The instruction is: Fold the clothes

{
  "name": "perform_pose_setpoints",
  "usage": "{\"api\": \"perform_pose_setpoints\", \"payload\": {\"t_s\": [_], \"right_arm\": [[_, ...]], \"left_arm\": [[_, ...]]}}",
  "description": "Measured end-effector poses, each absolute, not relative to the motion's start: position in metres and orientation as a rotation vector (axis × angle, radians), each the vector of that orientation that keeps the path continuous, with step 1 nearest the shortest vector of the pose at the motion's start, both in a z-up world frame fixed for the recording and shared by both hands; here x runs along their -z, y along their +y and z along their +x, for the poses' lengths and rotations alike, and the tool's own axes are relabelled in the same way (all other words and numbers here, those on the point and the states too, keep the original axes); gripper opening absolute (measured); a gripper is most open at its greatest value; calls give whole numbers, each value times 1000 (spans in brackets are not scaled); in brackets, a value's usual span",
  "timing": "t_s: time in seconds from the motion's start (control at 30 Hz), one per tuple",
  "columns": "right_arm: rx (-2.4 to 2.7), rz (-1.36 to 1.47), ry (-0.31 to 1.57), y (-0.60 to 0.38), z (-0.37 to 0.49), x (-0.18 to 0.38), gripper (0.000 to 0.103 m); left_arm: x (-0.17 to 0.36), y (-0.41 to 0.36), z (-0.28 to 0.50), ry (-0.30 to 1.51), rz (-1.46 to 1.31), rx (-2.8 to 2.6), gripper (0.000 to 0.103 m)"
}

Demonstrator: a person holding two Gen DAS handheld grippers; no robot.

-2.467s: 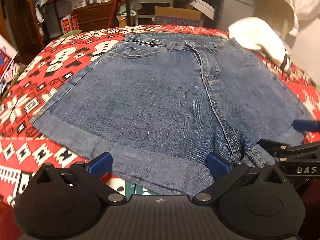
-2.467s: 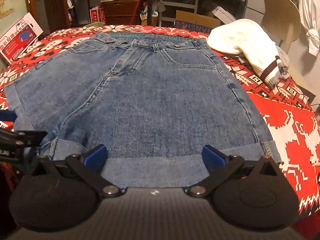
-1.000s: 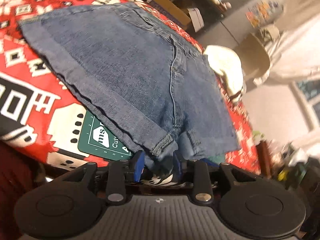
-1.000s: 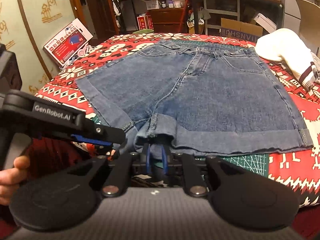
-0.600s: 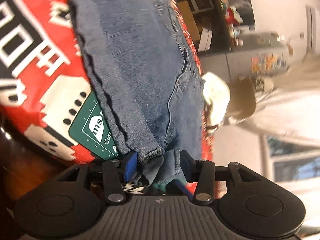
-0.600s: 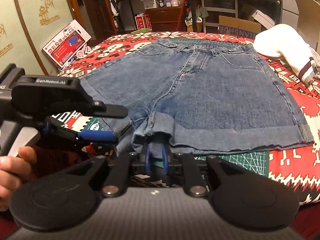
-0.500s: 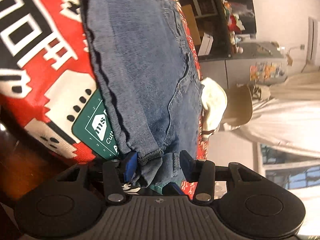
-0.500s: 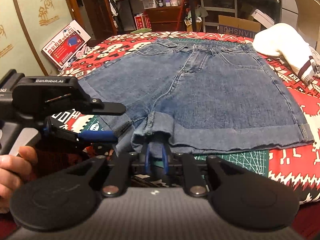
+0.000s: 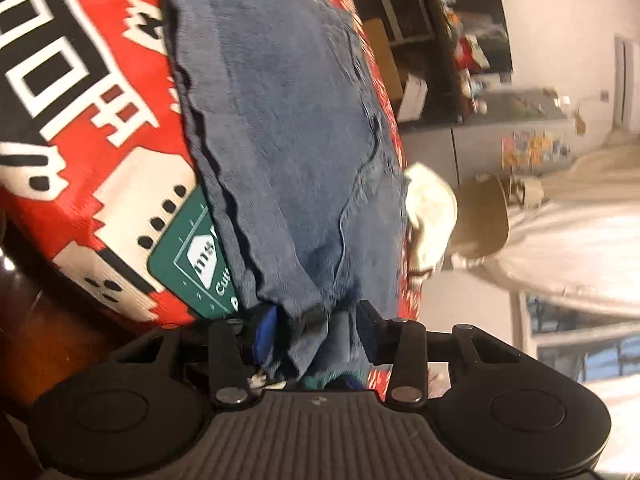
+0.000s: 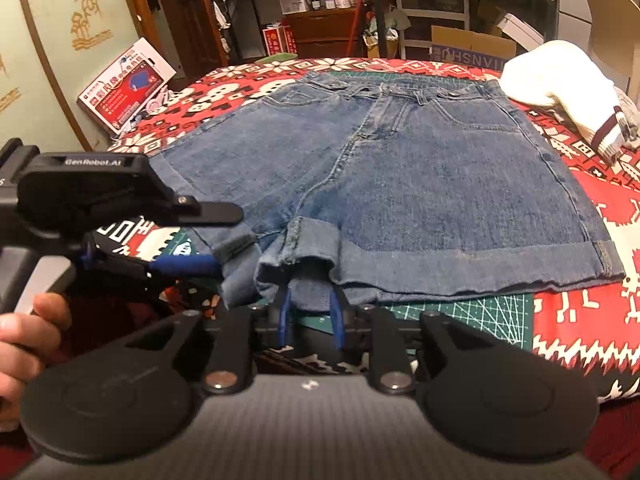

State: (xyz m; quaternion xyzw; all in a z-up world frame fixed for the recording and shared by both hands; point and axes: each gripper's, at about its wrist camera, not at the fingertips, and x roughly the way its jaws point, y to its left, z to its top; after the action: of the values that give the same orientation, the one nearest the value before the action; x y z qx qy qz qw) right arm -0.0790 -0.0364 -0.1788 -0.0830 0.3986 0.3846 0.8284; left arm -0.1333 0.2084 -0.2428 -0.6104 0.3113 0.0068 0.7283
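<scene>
Denim shorts (image 10: 400, 184) lie spread flat on the patterned desk (image 10: 580, 308), hems at lower frame. Since 2.5 s ago both tongs have narrowed from wide open: right tongs (image 10: 308, 312) and left tongs (image 9: 316, 332) each clench an inner cuff, suggesting a fold is starting.

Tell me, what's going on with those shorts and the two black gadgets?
A person is starting to fold a pair of denim shorts that lie flat on a red patterned blanket. Each hand holds a gripper. The right gripper has its fingers pinched on the cuff of one leg near the crotch. The left gripper sits around the other leg's cuff. Nothing is folded yet.
</scene>
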Motion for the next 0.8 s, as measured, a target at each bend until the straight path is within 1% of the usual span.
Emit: {"api": "perform_pose_setpoints", "payload": {"t_s": [0.2,0.23,0.27,0.3,0.4,0.47,0.63,0.8], "right_arm": [[-810,-181,852,-36,-78,182,24],[-810,-181,853,-35,-78,182,24],[-809,-182,853,-35,-78,182,24],[-806,-185,851,-34,-78,182,25],[-797,-185,850,-35,-77,182,28],[-792,-179,856,-36,-76,183,28],[-784,-162,864,-38,-74,184,29],[-788,-166,858,-38,-76,182,29]], "left_arm": [[241,210,-131,668,-1351,-39,41],[241,210,-130,665,-1352,-43,37],[242,210,-130,670,-1351,-50,21],[244,209,-131,687,-1348,-63,9],[246,208,-137,698,-1358,-107,8],[243,207,-144,684,-1378,-123,6],[231,198,-154,684,-1317,-173,6],[238,195,-157,710,-1271,-203,6]]}}
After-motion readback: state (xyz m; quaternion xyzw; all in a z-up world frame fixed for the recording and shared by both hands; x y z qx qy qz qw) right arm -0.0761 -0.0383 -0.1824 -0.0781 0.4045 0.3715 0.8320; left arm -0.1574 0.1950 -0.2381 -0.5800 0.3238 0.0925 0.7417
